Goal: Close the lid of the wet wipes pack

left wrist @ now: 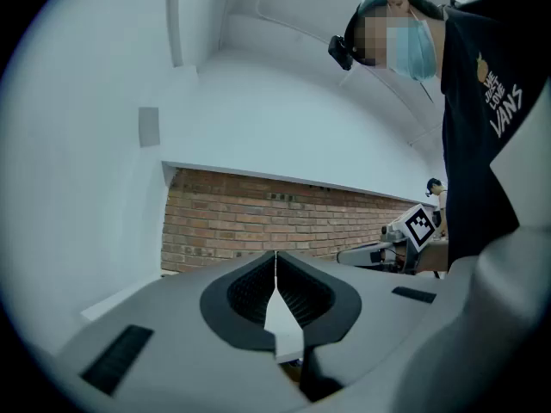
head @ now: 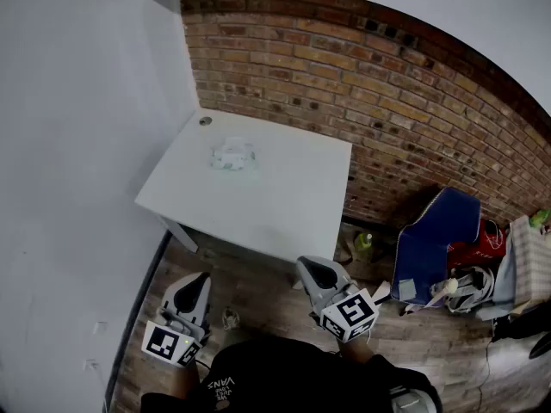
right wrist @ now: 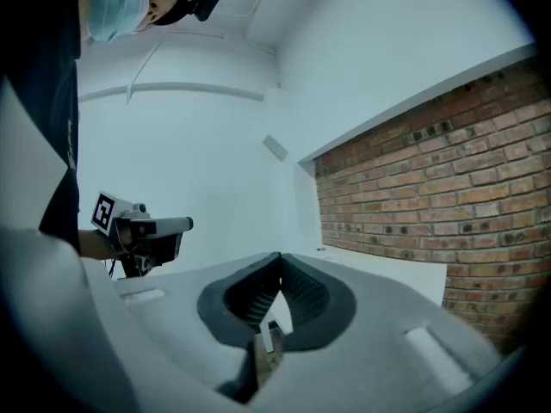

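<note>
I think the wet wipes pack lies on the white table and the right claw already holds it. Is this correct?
Not quite. The wet wipes pack lies on the white table, but the right claw holds nothing: the head view shows it well short of the table, down beside the person.

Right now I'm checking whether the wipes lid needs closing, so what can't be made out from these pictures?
- The wet wipes pack, head view: too small and distant to tell whether its lid is open or shut.
- The same pack, left and right gripper views: out of frame; both look at walls and brick.
- A small round thing at the table's far corner, head view: too small to identify.
</note>
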### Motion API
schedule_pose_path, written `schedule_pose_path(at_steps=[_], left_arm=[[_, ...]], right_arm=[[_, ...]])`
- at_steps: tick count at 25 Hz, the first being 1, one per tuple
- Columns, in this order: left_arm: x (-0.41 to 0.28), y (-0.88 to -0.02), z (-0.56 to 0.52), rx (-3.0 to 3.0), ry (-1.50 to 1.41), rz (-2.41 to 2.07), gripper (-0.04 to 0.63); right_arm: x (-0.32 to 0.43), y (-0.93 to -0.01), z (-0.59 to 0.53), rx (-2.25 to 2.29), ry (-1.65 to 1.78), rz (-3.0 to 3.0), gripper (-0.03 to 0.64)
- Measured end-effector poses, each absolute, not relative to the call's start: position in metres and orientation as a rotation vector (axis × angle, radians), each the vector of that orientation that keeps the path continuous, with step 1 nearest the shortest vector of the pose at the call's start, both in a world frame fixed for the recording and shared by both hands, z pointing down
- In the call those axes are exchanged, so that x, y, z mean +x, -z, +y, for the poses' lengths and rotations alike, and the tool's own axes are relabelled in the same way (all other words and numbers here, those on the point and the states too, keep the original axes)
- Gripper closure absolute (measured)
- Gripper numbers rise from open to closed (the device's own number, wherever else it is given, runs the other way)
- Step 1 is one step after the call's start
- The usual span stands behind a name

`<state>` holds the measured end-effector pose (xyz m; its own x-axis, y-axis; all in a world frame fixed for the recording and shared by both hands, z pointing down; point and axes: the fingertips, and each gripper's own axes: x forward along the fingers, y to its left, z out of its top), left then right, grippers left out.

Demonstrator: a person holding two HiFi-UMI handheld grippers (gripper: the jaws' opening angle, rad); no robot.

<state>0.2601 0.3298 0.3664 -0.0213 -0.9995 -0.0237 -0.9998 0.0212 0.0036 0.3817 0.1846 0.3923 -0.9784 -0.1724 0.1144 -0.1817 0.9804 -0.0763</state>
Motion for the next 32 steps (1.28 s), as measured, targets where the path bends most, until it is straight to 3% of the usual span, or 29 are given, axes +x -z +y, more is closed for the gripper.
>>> schedule_pose_path(at_steps=[13, 32], left_arm=[[0.215, -0.370, 0.331, -2.208, -0.034, 2.232, 0.593], [0.080, -0.363, 0.314, -2.380, -0.014, 2.102, 0.592]], right_arm=[[0.345, -0.393, 0.177, 0.352, -0.166, -3.003, 0.618], [0.230, -0.390, 0.175, 0.597, -0.201, -2.986, 0.618]])
